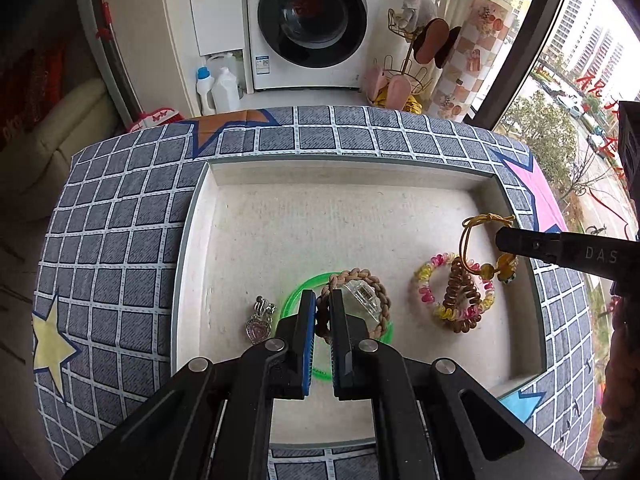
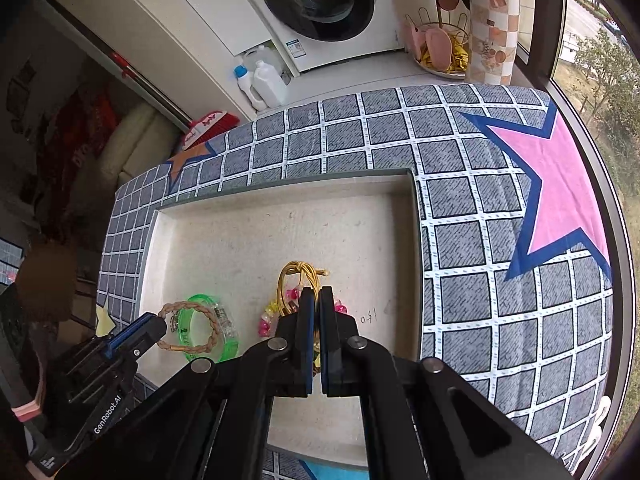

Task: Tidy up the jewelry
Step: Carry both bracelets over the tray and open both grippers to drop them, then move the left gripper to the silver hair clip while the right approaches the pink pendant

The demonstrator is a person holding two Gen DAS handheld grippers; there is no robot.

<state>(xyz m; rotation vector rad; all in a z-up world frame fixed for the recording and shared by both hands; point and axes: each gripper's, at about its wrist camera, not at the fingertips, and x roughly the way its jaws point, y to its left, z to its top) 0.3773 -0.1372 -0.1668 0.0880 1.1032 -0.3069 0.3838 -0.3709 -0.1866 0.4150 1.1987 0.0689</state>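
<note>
I have the left gripper (image 1: 322, 312) clamped on the braided tan bracelet (image 1: 382, 292) and the right gripper (image 2: 316, 308) pinching the yellow cord bracelet (image 2: 298, 276), both hanging over the white tray (image 1: 280, 232), so each lands apart from the coil ties (image 1: 460, 300).

A tan braided bracelet (image 1: 370, 292) is pinched at its near side, hanging over a green translucent bangle (image 1: 298, 300) and a clear faceted piece (image 1: 360, 298) on the white tray floor (image 1: 320, 220). A silver heart pendant (image 1: 258, 326) lies flat just left. To the right, a yellow cord bracelet (image 1: 480, 240) is held above a pink-yellow coil tie (image 1: 430, 292) and brown coil tie (image 1: 460, 296).
</note>
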